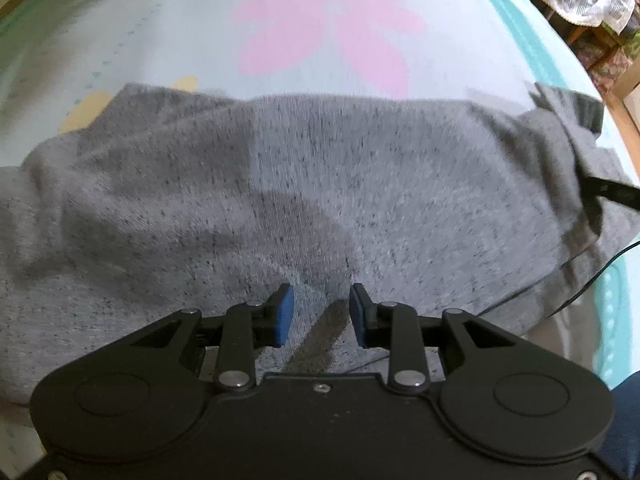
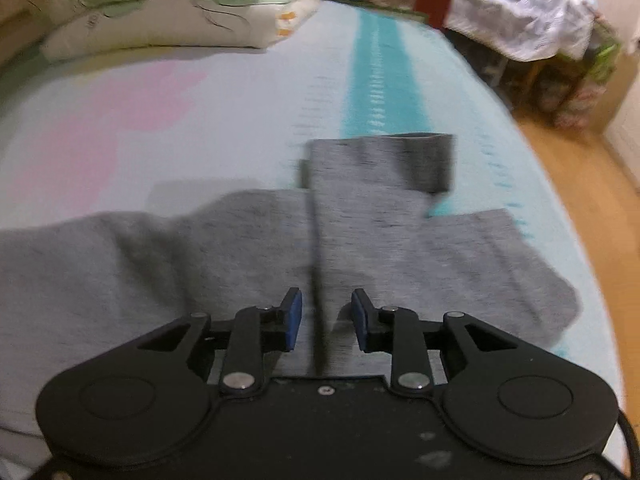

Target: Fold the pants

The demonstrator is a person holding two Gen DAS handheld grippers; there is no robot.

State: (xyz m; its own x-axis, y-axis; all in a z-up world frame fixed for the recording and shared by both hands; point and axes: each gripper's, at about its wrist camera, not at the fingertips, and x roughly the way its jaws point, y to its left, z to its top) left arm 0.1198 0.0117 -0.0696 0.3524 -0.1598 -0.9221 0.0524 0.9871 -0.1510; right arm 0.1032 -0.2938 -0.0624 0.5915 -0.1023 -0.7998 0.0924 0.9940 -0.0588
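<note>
We see the grey pants [image 1: 320, 184] spread across a bed [image 1: 160, 32] with a pale sheet that carries a pink flower print [image 1: 328, 28] in the upper middle of the left wrist frame. The pants fill the middle band of that frame, from the left edge to the right, rumpled at the left and with a darker cuff turned up at the upper right. Our left tool [image 1: 322, 314] sits at the lower centre, its blue pads [image 1: 285, 314] parted, with nothing between them but the cloth lying underneath.

In the right wrist frame, which is blurred, the pants [image 2: 380, 240] lie in the middle, one leg end folded up toward the centre with its dark cuff at the upper middle, over a teal stripe [image 2: 376, 76] on the sheet. Our right tool [image 2: 327, 318] sits at the lower centre, released, its pads apart; whether it touches the fabric we cannot tell. Pillows [image 2: 160, 4] rest at the upper left, and a wooden floor [image 2: 580, 184] shows at the right.
</note>
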